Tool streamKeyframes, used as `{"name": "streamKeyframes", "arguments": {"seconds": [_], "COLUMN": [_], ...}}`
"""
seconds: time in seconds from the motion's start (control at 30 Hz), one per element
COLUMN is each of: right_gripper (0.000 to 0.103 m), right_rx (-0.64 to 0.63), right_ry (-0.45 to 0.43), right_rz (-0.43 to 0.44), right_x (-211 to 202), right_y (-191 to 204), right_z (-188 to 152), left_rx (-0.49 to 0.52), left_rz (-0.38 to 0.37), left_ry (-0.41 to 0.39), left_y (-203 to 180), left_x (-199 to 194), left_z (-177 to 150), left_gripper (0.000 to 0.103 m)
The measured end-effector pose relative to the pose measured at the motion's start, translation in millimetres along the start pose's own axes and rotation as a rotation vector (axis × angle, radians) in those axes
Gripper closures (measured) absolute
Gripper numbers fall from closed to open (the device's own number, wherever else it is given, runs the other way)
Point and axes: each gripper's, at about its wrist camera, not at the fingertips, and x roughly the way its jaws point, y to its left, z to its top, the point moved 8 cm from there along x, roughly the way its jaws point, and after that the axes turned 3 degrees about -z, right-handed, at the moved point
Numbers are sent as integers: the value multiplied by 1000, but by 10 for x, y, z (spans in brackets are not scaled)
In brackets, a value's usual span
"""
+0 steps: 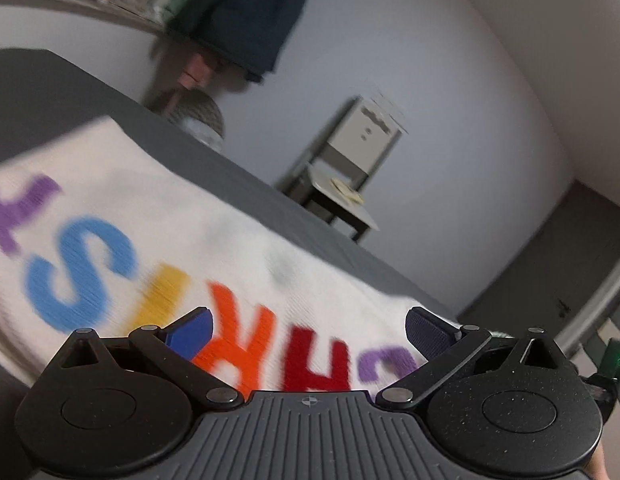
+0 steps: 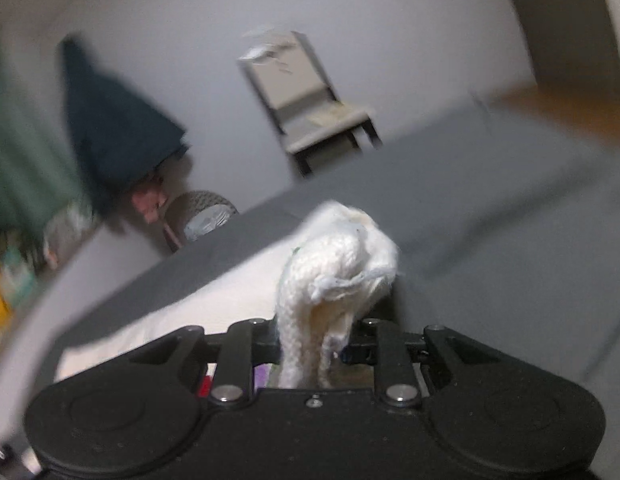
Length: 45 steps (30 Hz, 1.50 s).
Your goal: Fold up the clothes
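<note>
A white knitted sweater (image 1: pixel 149 208) with big coloured letters lies spread on a grey bed (image 1: pixel 69 92). My left gripper (image 1: pixel 307 332) hovers over its lettered front, its blue pads (image 1: pixel 189 332) far apart and nothing pinched between them. In the right wrist view, my right gripper (image 2: pixel 314 344) is shut on a bunched edge of the sweater (image 2: pixel 342 256), which sticks up in a knitted wad between the closed fingers. The rest of the sweater (image 2: pixel 213 304) trails down to the left onto the grey bed (image 2: pixel 490 208). Both views are motion-blurred.
Beyond the bed stands a pale chair (image 1: pixel 350 160) against a white wall, also seen as the chair (image 2: pixel 310 108) in the right view. Dark blue and green clothes (image 1: pixel 245 12) hang at the upper left, with a woven basket (image 1: pixel 197 116) below them.
</note>
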Motion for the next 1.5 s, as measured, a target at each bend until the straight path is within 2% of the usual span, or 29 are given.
{"name": "streamKeyframes", "arguments": {"seconds": [0.17, 0.37, 0.43, 0.53, 0.63, 0.77, 0.83, 0.9, 1.03, 1.13, 1.2, 1.27, 1.3, 1.37, 1.4, 1.43, 1.5], "right_gripper": [82, 83, 83, 83, 83, 83, 83, 82, 83, 83, 82, 82, 81, 76, 66, 44, 20], "right_rx": [-217, -426, -502, -640, -755, -900, -925, -895, -775, -722, -696, -686, -691, -703, -698, -681, -626], "right_ry": [-79, -136, -147, -151, -90, 62, 138, 145, 115, 79, 153, 263, 285, 254, 249, 253, 255], "right_rz": [55, 151, 207, 320, 428, 503, 527, 535, 589, 647, 644, 608, 597, 596, 598, 611, 643], "right_x": [-84, -72, -73, -113, -80, 93, 165, 173, 115, 11, 113, 267, 290, 214, 166, 124, 36], "right_y": [1019, 2295, 2690, 3224, 3600, 3829, 3845, 3851, 3922, 3984, 3975, 3884, 3836, 3783, 3770, 3761, 3712], "right_z": [165, 17, -135, -533, -1085, -1908, -2171, -2180, -1837, -1687, -1776, -1993, -2084, -2118, -2096, -2056, -1911], "left_rx": [-87, -236, -287, -351, -421, -506, -531, -540, -541, -559, -563, -555, -548, -527, -518, -512, -502], "left_rz": [103, 147, 140, 132, 145, 116, 82, 56, 42, 30, 28, 29, 34, 49, 54, 58, 63], "left_ry": [-132, -226, -255, -300, -334, -299, -283, -296, -349, -359, -358, -353, -349, -336, -329, -321, -305], "left_y": [392, 984, 1146, 1385, 1632, 1834, 1857, 1836, 1828, 1851, 1853, 1835, 1825, 1801, 1793, 1786, 1782], "left_x": [-365, -716, -852, -1036, -1114, -1001, -924, -877, -874, -872, -843, -802, -773, -742, -741, -748, -766], "left_z": [458, 722, 795, 873, 874, 772, 739, 735, 767, 743, 731, 734, 731, 718, 711, 704, 687], "left_gripper": [0, 0, 0, 0, 0, 0, 0, 0, 0, 0, 0, 0, 0, 0, 0, 0, 0]}}
